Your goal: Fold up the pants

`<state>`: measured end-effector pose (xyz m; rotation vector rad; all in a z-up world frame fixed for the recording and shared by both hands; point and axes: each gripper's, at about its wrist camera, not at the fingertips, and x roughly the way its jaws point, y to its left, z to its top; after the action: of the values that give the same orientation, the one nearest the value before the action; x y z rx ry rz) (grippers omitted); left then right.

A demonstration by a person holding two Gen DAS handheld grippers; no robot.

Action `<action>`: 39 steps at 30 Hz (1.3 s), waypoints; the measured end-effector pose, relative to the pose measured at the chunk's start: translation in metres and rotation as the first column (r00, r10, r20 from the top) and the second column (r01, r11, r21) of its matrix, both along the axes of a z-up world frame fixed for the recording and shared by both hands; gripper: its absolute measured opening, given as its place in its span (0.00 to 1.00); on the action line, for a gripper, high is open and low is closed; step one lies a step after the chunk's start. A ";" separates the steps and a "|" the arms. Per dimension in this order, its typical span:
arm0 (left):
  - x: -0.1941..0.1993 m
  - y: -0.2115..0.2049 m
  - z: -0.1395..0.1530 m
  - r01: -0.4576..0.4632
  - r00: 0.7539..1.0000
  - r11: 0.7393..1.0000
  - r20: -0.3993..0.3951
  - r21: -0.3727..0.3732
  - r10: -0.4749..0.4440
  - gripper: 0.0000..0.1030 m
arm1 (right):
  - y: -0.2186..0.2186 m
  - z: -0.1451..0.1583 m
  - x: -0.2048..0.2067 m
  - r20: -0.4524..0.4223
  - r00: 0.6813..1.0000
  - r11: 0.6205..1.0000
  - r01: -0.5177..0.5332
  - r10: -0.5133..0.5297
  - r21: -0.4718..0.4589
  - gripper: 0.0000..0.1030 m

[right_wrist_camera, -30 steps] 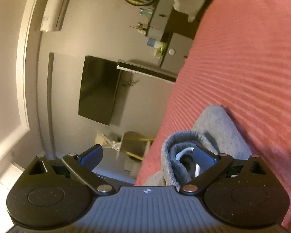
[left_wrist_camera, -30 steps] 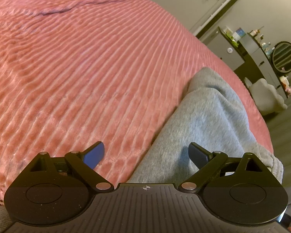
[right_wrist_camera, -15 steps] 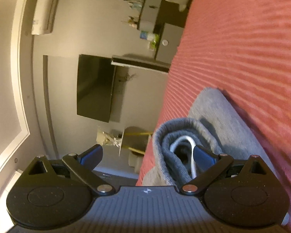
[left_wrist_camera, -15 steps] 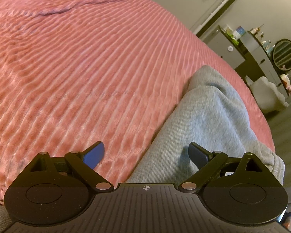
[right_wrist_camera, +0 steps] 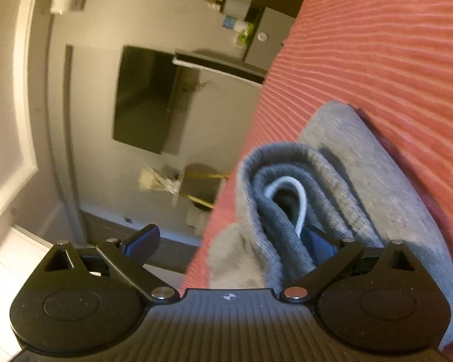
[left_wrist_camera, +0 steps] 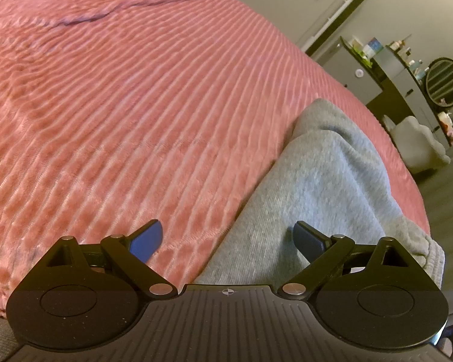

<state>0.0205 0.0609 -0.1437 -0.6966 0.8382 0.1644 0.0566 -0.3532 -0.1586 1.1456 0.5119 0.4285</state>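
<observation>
Pants (left_wrist_camera: 326, 175): soft, limp grey fleece on pink bedspread (left_wrist_camera: 136, 105); grip bulky ribbed waistband (right_wrist_camera: 274, 163); left gripper (left_wrist_camera: 228, 238) and right gripper (right_wrist_camera: 232, 241) spread wide, holding nothing.

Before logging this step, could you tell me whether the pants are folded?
Partly folded: grey pants show doubled layers at the waistband.

A home bedroom: a bed under a ribbed pink plush bedspread (left_wrist_camera: 136, 105) stretches ahead of the tool. Beyond it to the right stand a dark dresser crowded with bottles (left_wrist_camera: 392, 60) and a round mirror (left_wrist_camera: 445, 81); a black wall-mounted television (right_wrist_camera: 145, 99) hangs nearby.
</observation>
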 end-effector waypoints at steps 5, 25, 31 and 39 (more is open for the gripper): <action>0.001 0.000 0.000 0.001 1.000 1.000 -0.003 -0.010 -0.001 0.94 | 0.003 0.014 -0.004 -0.001 1.000 0.994 -0.004 0.004 -0.111 0.97; 0.030 -0.005 0.003 0.217 0.973 0.976 -0.075 -0.017 -0.217 0.94 | 0.047 0.029 -0.032 -0.019 0.996 0.654 0.040 -0.082 -0.756 0.97; 0.063 -0.013 0.010 0.437 0.899 0.898 -0.024 0.048 -0.436 0.94 | 0.044 0.036 -0.014 -0.099 0.993 0.672 -0.027 -0.069 -0.740 0.97; 0.103 -0.035 0.006 0.556 0.829 0.812 -0.050 0.177 -0.557 0.96 | 0.021 0.038 0.017 -0.193 0.975 0.685 -0.216 0.110 -0.695 0.97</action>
<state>0.1239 0.0258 -0.1373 -0.2514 0.9780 -0.2907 0.0735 -0.3322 -0.1202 0.3621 0.8201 0.2578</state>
